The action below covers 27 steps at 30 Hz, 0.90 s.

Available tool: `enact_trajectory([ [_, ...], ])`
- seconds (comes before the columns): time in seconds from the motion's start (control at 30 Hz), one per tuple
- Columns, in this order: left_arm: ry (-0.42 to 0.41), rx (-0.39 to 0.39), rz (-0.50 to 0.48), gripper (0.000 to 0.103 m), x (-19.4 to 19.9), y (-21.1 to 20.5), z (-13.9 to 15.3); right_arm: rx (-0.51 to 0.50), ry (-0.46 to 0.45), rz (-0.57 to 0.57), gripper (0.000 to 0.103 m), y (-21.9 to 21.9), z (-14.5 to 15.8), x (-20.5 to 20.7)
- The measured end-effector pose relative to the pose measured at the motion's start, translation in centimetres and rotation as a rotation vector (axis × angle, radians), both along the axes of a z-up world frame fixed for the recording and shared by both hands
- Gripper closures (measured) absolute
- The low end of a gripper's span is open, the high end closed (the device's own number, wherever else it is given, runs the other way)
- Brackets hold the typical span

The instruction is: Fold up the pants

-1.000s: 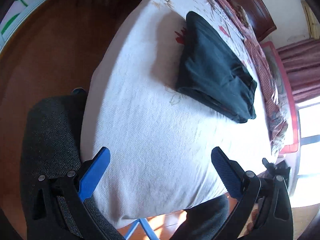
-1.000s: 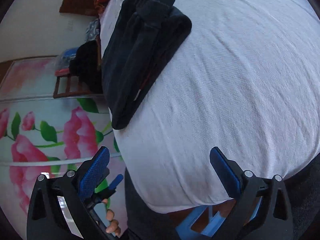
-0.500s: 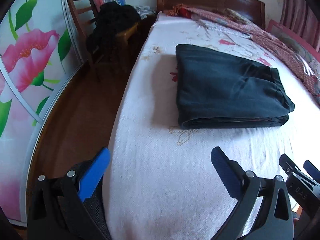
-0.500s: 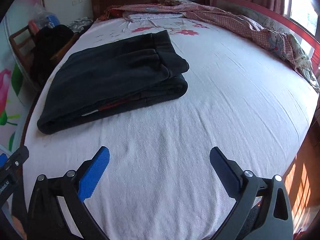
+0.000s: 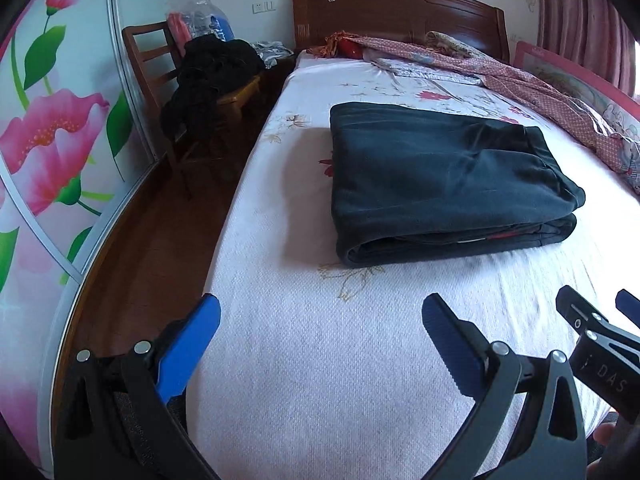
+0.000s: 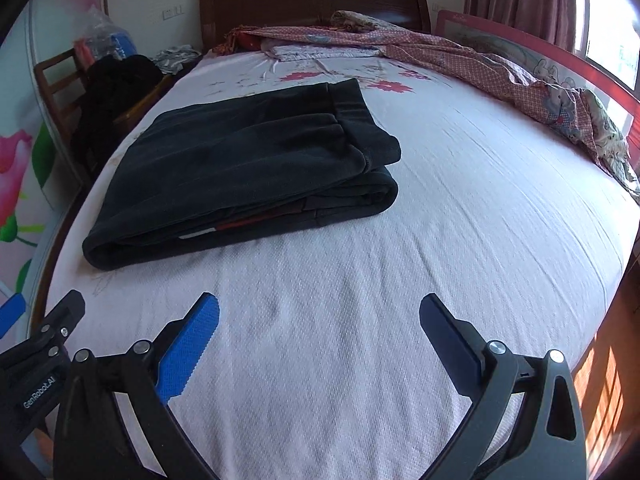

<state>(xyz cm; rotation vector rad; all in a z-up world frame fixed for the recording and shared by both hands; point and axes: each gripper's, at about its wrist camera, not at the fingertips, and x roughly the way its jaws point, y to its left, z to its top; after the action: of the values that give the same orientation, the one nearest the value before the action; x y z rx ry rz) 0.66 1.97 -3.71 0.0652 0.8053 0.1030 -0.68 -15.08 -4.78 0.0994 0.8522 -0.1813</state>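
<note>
Dark pants [image 5: 440, 176] lie folded into a thick rectangle on the white bed sheet [image 5: 320, 360], with the rounded fold edge facing me. They also show in the right wrist view [image 6: 248, 168]. My left gripper [image 5: 320, 340] is open and empty, well short of the pants near the foot of the bed. My right gripper [image 6: 320, 336] is open and empty, also apart from the pants. The right gripper's body shows at the right edge of the left wrist view [image 5: 600, 344].
A wooden headboard [image 5: 400, 12] stands at the far end. A patterned red blanket [image 6: 460, 56] lies bunched along the bed's right side. A wooden chair [image 5: 168, 80] with dark clothes stands left of the bed, by a flowered wardrobe door [image 5: 48, 140].
Both grippers have swung up from a tilted, overhead look to a level view along the bed. The pants have not moved. Both grippers stay open.
</note>
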Motion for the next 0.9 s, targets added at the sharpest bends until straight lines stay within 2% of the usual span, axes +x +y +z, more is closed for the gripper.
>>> enact_trajectory([
  [0.13,0.028,-0.013,-0.001,0.002,0.15,0.08,-0.48,0.005,0.005,-0.001,0.003,-0.09,-0.12,0.03],
  [0.9,0.036,-0.012,-0.013,0.002,0.26,-0.44,-0.53,0.010,0.028,0.001,0.003,0.15,-0.70,0.08],
])
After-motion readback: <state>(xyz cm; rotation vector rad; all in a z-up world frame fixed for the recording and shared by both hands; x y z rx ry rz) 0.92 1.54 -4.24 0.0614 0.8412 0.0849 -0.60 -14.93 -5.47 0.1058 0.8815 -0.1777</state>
